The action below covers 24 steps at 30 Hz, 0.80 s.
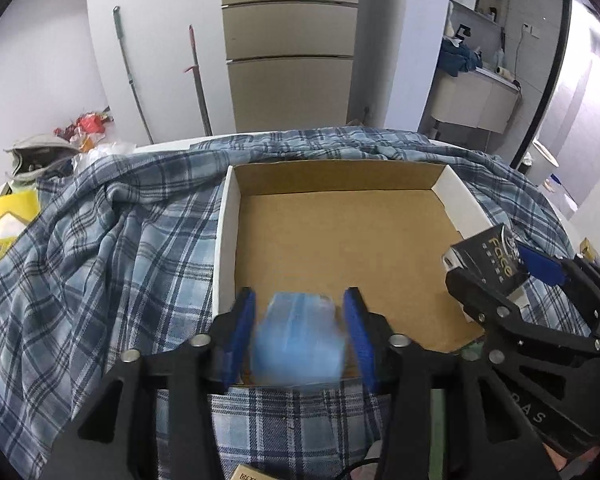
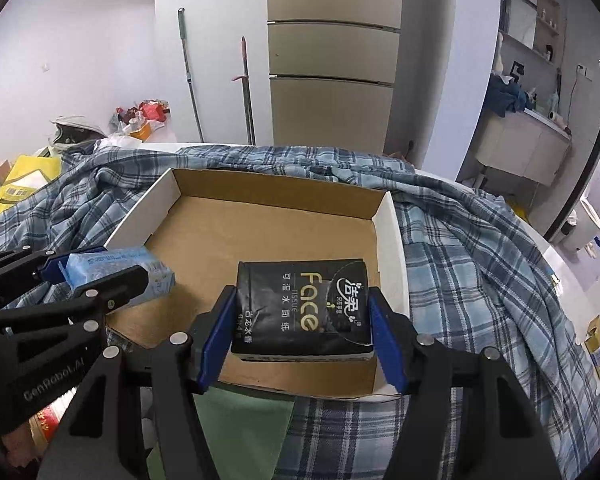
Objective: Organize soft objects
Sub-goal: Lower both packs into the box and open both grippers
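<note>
My right gripper [image 2: 302, 332] pinches the black tissue pack [image 2: 304, 312] between its blue pads, holding it over the near right corner of the cardboard box [image 2: 390, 240]. My left gripper [image 1: 300, 334] pinches the blue tissue pack [image 1: 300, 338], blurred in its own camera, at the box's near left edge. The box lies on a blue plaid cloth [image 1: 120, 260].
</note>
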Tool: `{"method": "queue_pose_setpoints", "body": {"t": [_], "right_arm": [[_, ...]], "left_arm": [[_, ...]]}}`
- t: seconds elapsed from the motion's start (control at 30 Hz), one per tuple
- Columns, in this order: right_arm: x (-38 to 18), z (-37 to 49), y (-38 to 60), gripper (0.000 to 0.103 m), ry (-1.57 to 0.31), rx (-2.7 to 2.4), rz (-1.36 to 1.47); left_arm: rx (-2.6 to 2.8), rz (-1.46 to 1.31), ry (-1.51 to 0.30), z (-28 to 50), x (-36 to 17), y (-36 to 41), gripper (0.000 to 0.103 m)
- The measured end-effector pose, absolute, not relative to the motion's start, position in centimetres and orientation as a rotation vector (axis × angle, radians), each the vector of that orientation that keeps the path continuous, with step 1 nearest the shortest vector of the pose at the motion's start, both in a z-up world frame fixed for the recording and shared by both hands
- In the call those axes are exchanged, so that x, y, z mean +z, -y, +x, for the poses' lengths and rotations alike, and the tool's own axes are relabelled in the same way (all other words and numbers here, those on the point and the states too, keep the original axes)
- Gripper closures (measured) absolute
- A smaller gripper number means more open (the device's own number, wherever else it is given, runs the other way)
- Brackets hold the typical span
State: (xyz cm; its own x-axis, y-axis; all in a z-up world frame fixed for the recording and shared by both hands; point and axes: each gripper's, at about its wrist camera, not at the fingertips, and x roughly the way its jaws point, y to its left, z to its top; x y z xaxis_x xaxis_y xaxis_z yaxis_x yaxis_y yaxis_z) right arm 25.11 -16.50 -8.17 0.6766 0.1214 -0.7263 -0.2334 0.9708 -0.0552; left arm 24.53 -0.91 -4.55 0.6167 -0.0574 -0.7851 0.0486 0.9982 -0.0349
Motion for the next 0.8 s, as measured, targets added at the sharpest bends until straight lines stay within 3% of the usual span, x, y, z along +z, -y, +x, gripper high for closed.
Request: {"method": "queue_pose_setpoints", "body": {"t": [0.13, 0.8], "right_arm": [[-8.4, 25.3, 16.6, 0.037, -0.813, 0.188, -0.150], [-6.4, 24.5, 17.3, 0.035, -0.774, 0.193, -0.106]], "left_arm": [[-0.024, 0.013, -0.876, 24.6, -4.3, 0.5, 0.022], [-0.013, 0.003, -0.786, 23.0, -1.5, 0.1, 0.021]]}}
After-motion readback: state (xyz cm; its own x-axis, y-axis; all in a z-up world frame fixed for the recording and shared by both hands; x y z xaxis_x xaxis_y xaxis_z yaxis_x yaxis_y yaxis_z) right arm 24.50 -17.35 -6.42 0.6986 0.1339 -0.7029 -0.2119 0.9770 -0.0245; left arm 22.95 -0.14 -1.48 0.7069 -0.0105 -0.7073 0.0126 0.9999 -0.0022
